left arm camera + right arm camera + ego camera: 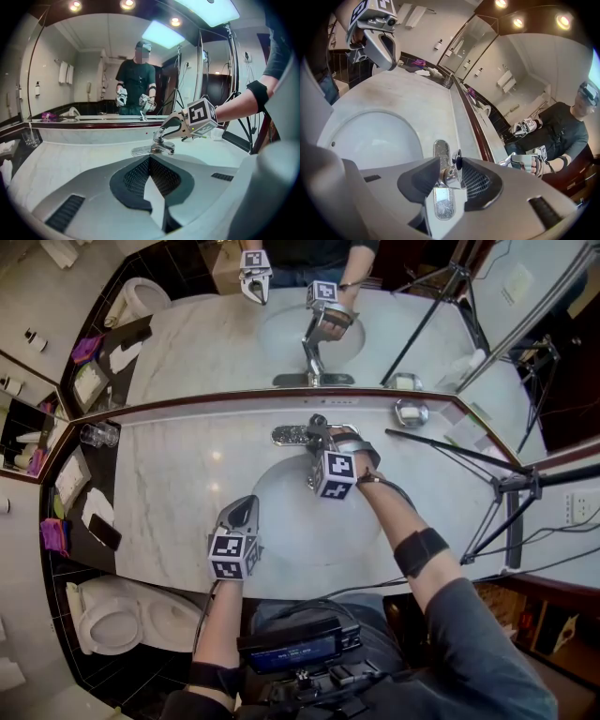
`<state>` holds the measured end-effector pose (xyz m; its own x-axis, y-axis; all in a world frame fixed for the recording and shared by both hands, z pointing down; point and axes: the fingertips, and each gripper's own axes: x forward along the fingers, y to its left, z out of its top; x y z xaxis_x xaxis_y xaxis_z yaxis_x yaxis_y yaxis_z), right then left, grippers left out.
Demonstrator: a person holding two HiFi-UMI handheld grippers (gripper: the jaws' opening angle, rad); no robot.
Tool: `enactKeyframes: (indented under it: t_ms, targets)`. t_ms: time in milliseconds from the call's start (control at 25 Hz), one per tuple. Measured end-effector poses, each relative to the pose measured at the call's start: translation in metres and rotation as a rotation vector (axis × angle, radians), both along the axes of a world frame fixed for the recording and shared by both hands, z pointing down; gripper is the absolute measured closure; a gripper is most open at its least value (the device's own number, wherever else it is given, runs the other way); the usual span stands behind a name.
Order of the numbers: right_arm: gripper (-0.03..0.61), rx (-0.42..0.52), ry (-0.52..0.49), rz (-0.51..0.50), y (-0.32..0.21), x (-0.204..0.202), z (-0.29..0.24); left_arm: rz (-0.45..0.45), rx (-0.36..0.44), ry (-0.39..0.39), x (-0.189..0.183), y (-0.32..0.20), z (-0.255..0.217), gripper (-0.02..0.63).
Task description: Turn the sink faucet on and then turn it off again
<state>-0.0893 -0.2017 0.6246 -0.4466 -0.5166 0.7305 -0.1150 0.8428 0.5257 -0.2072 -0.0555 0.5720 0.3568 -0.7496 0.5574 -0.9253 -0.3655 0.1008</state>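
The chrome faucet point(292, 435) stands at the back rim of the white basin point(281, 521). My right gripper point(319, 435) reaches over the basin to it. In the right gripper view its pads press on either side of the faucet handle point(451, 174), with the spout point(444, 202) below them. The left gripper view shows that gripper point(165, 131) on top of the faucet point(157, 149). My left gripper point(242, 508) is shut on nothing and hovers over the counter at the basin's front left. I see no water running.
A mirror point(216, 334) runs along the back of the marble counter point(178, 474). A glass tumbler point(98, 435) stands at the back left and a soap dish point(411, 412) at the back right. A tripod point(502, 488) leans in on the right. A toilet point(112, 620) is at lower left.
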Motion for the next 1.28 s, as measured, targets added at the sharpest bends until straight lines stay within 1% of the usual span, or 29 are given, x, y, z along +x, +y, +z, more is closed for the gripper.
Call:
enactKeyframes:
  t_ms: [80, 120, 280, 440, 920, 1160, 1280]
  targets:
    - [0.462, 0.007, -0.005, 0.006, -0.001, 0.000, -0.002, 0.000, -0.004, 0.003, 0.000, 0.001, 0.002, 0.611]
    - [0.471, 0.013, -0.001, 0.005, -0.002, 0.000, -0.003, -0.001, -0.008, 0.004, 0.000, 0.001, 0.003, 0.611]
    - [0.471, 0.037, 0.016, 0.010, -0.002, 0.002, -0.002, -0.001, -0.019, 0.008, 0.002, 0.003, 0.008, 0.611]
    - [0.471, 0.044, 0.012, 0.012, -0.001, 0.000, -0.002, 0.003, -0.021, 0.014, 0.006, 0.001, 0.010, 0.611]
    - [0.471, 0.028, 0.027, 0.023, 0.002, 0.000, -0.001, 0.014, -0.029, 0.024, 0.009, -0.005, 0.012, 0.611]
    - [0.474, 0.011, 0.077, -0.044, 0.021, -0.009, 0.012, 0.021, -0.031, 0.027, 0.014, -0.009, 0.013, 0.611]
    - [0.474, 0.013, 0.100, -0.046, 0.029, -0.011, 0.022, 0.023, -0.029, 0.028, 0.015, -0.011, 0.013, 0.611]
